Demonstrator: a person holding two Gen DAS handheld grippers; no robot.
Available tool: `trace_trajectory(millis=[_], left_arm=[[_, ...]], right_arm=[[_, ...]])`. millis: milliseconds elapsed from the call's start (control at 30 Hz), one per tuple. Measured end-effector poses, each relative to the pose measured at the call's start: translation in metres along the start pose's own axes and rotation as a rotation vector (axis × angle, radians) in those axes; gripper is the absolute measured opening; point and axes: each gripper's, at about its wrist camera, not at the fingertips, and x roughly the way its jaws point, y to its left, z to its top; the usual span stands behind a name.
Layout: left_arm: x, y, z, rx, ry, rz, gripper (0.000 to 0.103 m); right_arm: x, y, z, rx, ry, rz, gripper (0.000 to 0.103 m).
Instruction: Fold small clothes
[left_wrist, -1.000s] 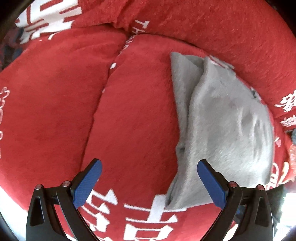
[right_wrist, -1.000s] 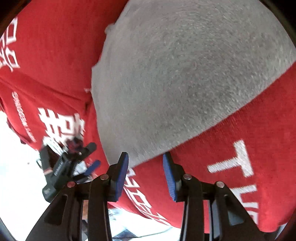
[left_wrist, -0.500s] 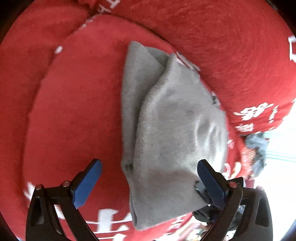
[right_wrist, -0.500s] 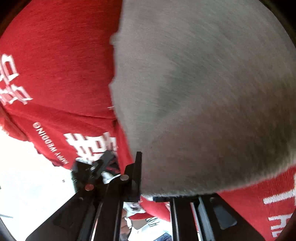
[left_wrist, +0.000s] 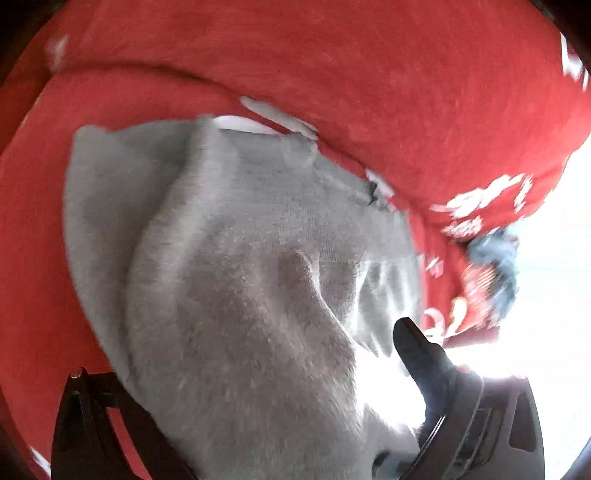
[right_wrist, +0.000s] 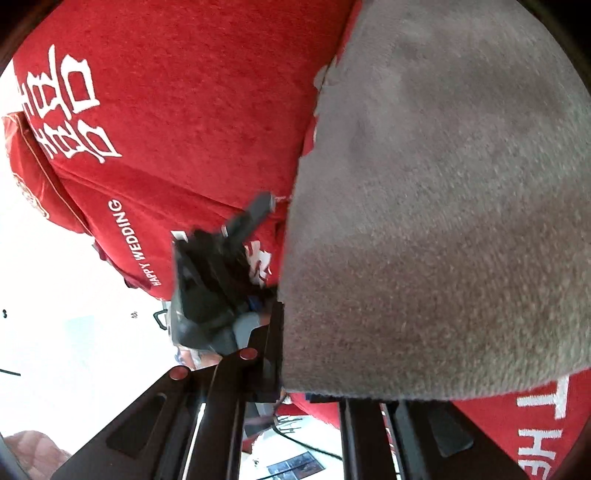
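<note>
Both grippers meet the grey garment: right gripper clamps its edge, left gripper jaws closing around it, on red cover.

- Gray garment fills the center, blocking the left gripper.
- Open red blanket at nine o'clock.
- Raised fold bars twelve.

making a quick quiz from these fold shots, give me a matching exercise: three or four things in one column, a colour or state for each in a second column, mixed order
Things:
1. grey garment
2. blanket
3. right gripper
4. left gripper

States:
a. red with white lettering
b. jaws wide, closing around the cloth
c. shut on the cloth's edge
d. grey and fuzzy, lying on the red fabric

Pairs: 1-d, 2-a, 3-c, 4-b
</note>
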Motion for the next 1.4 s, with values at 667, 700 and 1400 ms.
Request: trace_trajectory(millis=[667,700,1400], left_arm=[[-0.005,-0.119,-0.007,0.169,-0.118,0.249,0.028],[-0.003,-0.133,-0.007,0.192,-0.122,0.26,0.028],[0.182,-0.319,-0.048,0.571,0.066,0.482,0.062]], right_arm=[[-0.126,-0.019,0.006,-0.078,0.06,-0.284,0.015],[-0.138,-0.022,0.012,-0.071,0.039,-0.288,0.015],[-0.227,-0.097,0.095,0.086,-0.079,-0.215,0.015]])
